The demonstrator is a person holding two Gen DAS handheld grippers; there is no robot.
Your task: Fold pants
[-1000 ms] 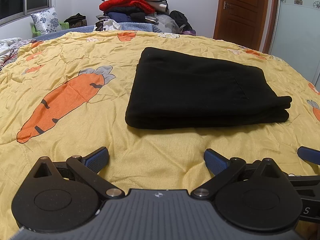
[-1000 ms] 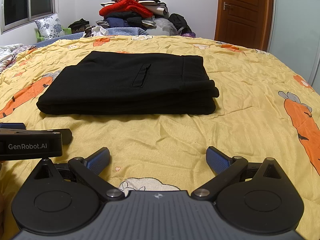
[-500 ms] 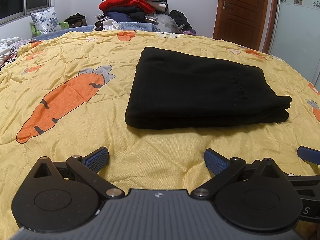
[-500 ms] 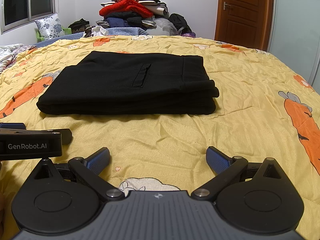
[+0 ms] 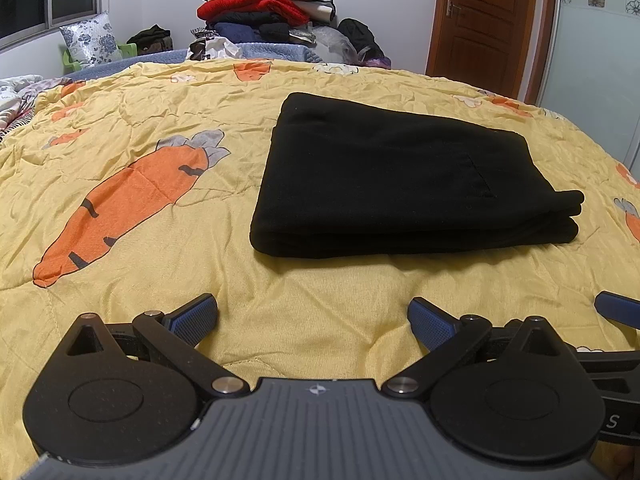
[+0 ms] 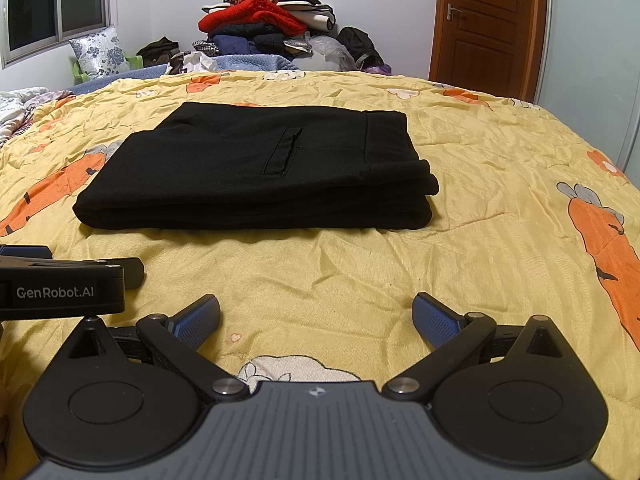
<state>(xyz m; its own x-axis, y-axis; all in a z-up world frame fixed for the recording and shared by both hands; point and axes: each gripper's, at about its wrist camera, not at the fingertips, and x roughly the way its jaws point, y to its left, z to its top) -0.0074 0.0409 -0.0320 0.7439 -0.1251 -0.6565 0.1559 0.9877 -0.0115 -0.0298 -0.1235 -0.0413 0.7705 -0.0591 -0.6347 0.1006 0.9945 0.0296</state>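
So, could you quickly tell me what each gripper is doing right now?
Left gripper: open, holding nothing.
Right gripper: open, holding nothing.

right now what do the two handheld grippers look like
Both look alike. The left gripper has a ribbed dark grey body, two round matte black discs, black linkage arms on silver pivot pins, and fingers with dotted blue pads. The right gripper matches it. Seen from the right wrist view, the left unit's black side bears white "GenRobot.AI" lettering. No cables or sleeves show.
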